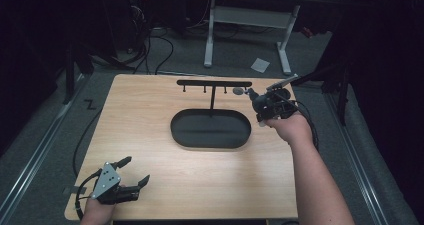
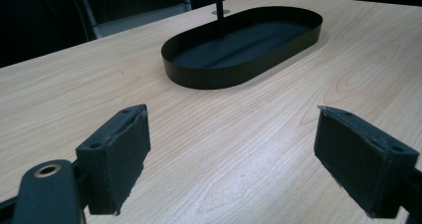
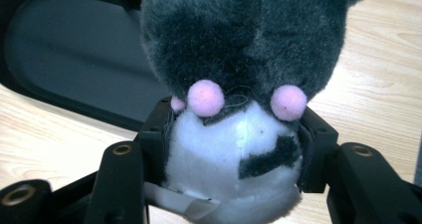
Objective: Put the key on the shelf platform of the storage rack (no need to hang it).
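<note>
Your right gripper [image 3: 234, 149] is clamped on the white belly of a small grey plush toy [image 3: 239, 59] and holds it in the air beside the right end of the black hook rack [image 1: 214, 83], above the oval tray [image 1: 210, 129]. This looks like the hanging step, so next bring the toy's loop, which I can't make out, onto a hook. Your left gripper [image 1: 134, 171] rests spread wide and empty near the table's [image 1: 150, 100] front left corner.

Left gripper [image 1: 134, 171]: low at the table's near left corner, black padded jaws spread wide apart.
Right gripper [image 1: 261, 104]: held at the far right on an outstretched forearm, jaws clamped on a grey-and-white plush toy [image 3: 234, 84].
</note>
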Motion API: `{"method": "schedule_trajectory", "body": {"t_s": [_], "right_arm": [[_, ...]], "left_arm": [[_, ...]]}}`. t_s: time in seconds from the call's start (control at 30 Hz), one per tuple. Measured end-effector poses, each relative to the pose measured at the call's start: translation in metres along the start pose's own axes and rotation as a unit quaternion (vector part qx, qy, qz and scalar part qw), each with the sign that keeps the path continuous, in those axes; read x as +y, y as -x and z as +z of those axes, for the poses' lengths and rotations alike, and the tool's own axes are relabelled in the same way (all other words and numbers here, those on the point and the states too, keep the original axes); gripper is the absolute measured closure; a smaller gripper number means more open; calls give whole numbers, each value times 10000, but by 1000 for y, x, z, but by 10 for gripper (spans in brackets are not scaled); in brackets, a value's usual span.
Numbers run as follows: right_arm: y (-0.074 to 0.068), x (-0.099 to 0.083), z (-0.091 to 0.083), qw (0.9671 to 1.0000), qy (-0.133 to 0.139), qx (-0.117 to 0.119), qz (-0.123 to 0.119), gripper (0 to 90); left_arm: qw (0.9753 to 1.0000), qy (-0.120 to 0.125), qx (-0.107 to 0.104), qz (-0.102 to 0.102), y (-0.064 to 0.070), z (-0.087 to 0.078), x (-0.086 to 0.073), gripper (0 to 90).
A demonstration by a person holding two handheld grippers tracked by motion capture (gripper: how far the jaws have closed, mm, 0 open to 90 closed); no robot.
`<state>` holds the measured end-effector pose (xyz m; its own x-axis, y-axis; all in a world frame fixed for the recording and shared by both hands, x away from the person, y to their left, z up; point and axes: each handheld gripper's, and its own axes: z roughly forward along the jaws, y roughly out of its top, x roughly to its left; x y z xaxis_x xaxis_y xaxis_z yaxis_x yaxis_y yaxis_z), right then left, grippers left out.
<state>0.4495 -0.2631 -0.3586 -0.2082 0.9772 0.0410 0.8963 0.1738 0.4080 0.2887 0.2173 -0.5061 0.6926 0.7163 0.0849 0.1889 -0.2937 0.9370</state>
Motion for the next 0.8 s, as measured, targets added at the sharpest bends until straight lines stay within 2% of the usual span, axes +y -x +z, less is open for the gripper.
{"method": "schedule_trajectory", "body": {"t_s": [0.1, 0.27, 0.33, 0.43, 0.53, 0.63, 0.73, 0.8], "right_arm": [[1, -2, 11, 9999, 82, 63, 36, 461], [-2, -2, 21, 9999, 112, -78, -18, 459], [-2, -2, 24, 9999, 151, -28, 31, 459], [-3, -3, 26, 9998, 174, -35, 59, 459], [-2, -4, 32, 9999, 150, -69, 41, 456], [-2, -3, 37, 9998, 161, -101, 33, 451], [-3, -1, 44, 9998, 112, -166, -4, 433], [-3, 0, 49, 9997, 93, -231, -14, 411]], "left_arm": [[9999, 39, -59, -114, 0, 0, 0, 151], [10000, -24, -45, -10, 1, 2, 0, 151], [9999, 7, -120, -2, 2, 2, 0, 151], [10000, -41, -71, 14, 2, 4, 0, 151], [9999, -34, -134, 75, 3, 4, 0, 151], [10000, -38, -76, -27, 3, 5, 0, 151], [9999, -31, -84, 107, 4, 3, 0, 151], [9999, -15, -66, 77, 3, 2, 0, 151]]}}
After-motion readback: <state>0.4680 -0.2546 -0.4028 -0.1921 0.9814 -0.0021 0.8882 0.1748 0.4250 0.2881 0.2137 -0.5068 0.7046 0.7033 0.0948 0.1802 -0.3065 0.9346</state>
